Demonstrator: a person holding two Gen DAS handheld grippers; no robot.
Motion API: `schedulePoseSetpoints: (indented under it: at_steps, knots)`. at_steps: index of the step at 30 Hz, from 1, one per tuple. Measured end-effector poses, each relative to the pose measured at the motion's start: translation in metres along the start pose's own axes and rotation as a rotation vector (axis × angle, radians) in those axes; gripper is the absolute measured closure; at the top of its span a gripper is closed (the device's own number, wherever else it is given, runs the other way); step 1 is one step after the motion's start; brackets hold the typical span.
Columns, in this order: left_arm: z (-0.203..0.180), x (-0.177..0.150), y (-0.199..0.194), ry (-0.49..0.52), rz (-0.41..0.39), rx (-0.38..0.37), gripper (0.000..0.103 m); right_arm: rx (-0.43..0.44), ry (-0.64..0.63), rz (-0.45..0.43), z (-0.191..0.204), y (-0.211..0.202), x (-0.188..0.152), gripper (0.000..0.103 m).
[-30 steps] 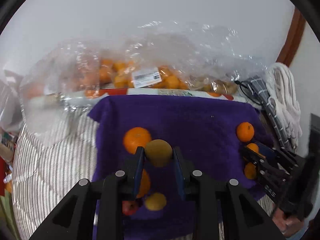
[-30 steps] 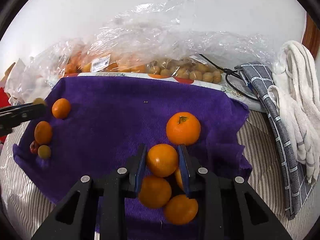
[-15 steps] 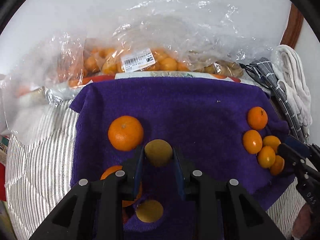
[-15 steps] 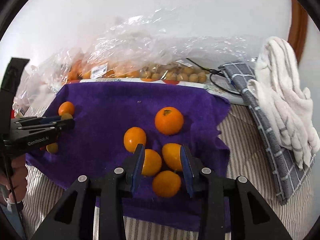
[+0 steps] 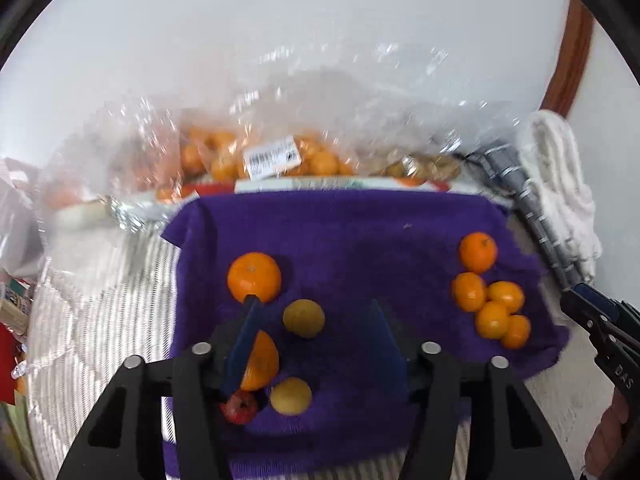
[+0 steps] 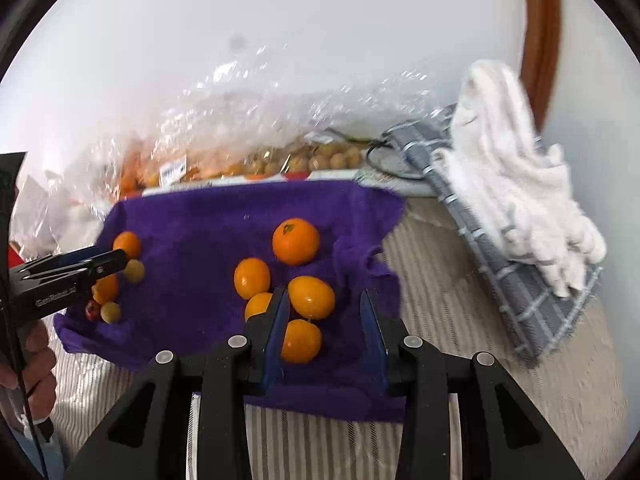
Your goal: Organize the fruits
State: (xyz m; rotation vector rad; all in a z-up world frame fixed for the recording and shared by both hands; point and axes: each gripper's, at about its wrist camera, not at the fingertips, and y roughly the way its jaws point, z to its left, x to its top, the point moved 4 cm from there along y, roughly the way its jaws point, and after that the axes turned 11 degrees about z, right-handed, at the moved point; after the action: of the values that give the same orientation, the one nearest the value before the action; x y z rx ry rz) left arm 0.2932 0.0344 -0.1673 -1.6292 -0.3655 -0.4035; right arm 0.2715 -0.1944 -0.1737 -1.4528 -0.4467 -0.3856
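Note:
A purple towel [image 5: 360,240] [image 6: 208,224] carries two fruit groups. On its left are a large orange [image 5: 254,277], a yellow-green fruit [image 5: 303,318], a second orange [image 5: 260,360], a yellow fruit [image 5: 291,396] and a small red fruit [image 5: 239,407]. My left gripper [image 5: 312,344] is open above them, empty, with the yellow-green fruit lying free between its fingers. On the right lie several oranges [image 6: 296,241] [image 5: 492,304]. My right gripper [image 6: 324,336] is open and empty over that cluster.
Clear plastic bags of oranges and small brown fruit [image 5: 280,152] [image 6: 320,160] lie behind the towel against the white wall. A grey checked cloth [image 6: 512,264] and a white towel [image 6: 516,184] lie at the right. The striped cover [image 6: 460,320] surrounds the towel.
My left gripper opened and let the yellow-green fruit down beside the large orange. My right gripper opened wider and drew back from the orange cluster.

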Motion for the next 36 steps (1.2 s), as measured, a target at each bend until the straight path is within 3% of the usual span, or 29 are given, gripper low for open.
schedulePoseSetpoints:
  at_steps: [3, 9, 14, 15, 16, 19, 21, 25, 28, 36]
  knots:
    - [-0.004, -0.013, -0.032, 0.008, -0.041, -0.005, 0.038, -0.015, 0.013, -0.024, -0.007, -0.027, -0.006, 0.066]
    - [-0.019, -0.047, -0.091, 0.036, -0.096, 0.035, 0.035, -0.012, 0.026, -0.036, -0.015, -0.075, -0.031, 0.066]
    - [-0.031, -0.079, -0.138, 0.008, -0.149, 0.017, 0.028, 0.011, 0.032, -0.042, -0.023, -0.113, -0.055, 0.066]
    - [-0.034, -0.086, -0.147, 0.000, -0.159, 0.023, 0.027, 0.019, 0.038, -0.040, -0.025, -0.119, -0.060, 0.063]
    - [-0.037, -0.092, -0.154, -0.005, -0.169, 0.029, 0.027, 0.021, 0.044, -0.037, -0.027, -0.124, -0.064, 0.052]
    - [-0.045, -0.110, -0.176, -0.002, -0.208, 0.049, 0.023, 0.030, 0.058, -0.073, -0.033, -0.145, -0.079, 0.033]
    - [-0.048, -0.121, -0.187, -0.001, -0.236, 0.069, 0.013, 0.031, 0.064, -0.106, -0.037, -0.159, -0.088, 0.023]
    - [-0.055, -0.141, -0.207, -0.011, -0.269, 0.067, 0.009, 0.019, 0.034, -0.173, -0.039, -0.185, -0.108, 0.010]
    - [-0.062, -0.156, -0.218, -0.012, -0.283, 0.062, 0.007, -0.019, 0.011, -0.198, -0.038, -0.197, -0.122, 0.005]
    - [-0.076, -0.177, -0.238, 0.008, -0.334, 0.092, 0.007, -0.017, 0.026, -0.227, -0.044, -0.216, -0.148, 0.003]
